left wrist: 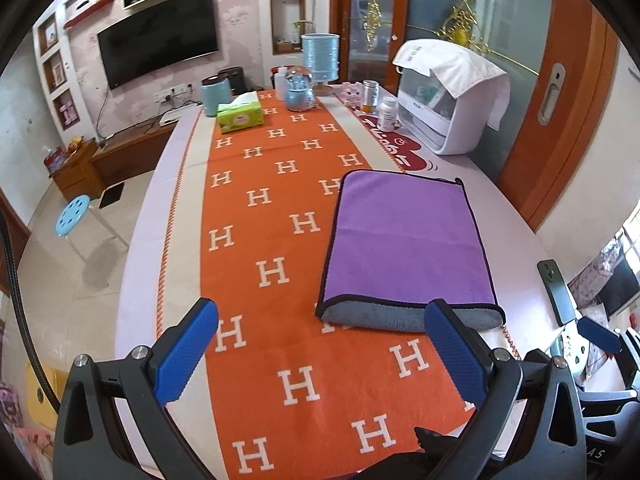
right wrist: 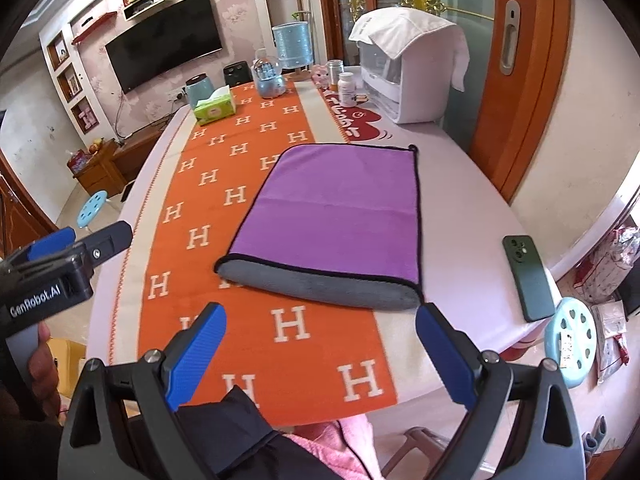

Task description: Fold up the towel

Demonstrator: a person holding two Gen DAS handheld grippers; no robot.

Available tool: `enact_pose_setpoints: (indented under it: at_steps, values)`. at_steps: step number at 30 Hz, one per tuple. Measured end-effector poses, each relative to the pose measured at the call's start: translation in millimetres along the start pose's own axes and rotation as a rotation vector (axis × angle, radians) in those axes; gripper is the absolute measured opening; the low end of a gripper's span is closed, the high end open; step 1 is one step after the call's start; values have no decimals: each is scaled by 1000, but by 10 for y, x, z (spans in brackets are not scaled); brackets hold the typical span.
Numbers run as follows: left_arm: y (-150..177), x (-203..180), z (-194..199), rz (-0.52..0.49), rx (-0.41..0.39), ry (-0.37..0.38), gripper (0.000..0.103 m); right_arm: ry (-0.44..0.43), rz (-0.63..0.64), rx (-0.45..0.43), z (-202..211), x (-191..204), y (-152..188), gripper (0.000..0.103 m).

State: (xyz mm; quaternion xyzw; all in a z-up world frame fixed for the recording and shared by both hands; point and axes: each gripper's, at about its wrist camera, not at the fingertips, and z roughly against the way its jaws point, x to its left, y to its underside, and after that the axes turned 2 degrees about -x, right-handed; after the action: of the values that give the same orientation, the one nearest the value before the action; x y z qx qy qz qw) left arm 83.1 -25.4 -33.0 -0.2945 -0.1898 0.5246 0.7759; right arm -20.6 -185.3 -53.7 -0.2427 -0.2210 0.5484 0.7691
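purple towel (left wrist: 408, 240) folded, lying flat right of centre in the left wrist view, half on the orange runner (left wrist: 280, 264), half on the pale counter (left wrist: 472, 184). grey underside showing along the near folded edge, black piping round the border. same towel (right wrist: 336, 208) at centre of the right wrist view. left tool (left wrist: 320, 356) at bottom of frame, fingers spread wide, holding nothing, right pad just short of the towel's near edge. right tool (right wrist: 320, 354) at bottom of its frame, also spread, empty, near the towel's near right corner. dark green phone (right wrist: 528, 276) at right, apart from the towel. green tissue box (left wrist: 240, 117) in upper left, far end of the runner.
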Motion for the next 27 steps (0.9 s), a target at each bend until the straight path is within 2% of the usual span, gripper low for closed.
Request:
enact_pose_setpoints:
  at_steps: [7,11,15,20,23,27]
  values:
    - [-116,-96,-280,-40,29,32,102,-23,52,-33,-135,-195,-45,96]
    - [-197,-178,-517,-79,61,41,102,-31,157,-62,-263,-239,-31,96]
    - [-194,-202,-720,-101,75,48,102,-58,196,-64,-429,-303,-20,96]
    - [-187,-218,-1023,-127,138,58,102,-79,184,-44,-649,-426,-6,96]
    - [-161,-204,-1216,-139,173,90,102,-78,180,-22,-785,-498,18,96]
    - [-99,-187,-1462,-170,184,125,102,-72,190,12,-983,-617,67,89]
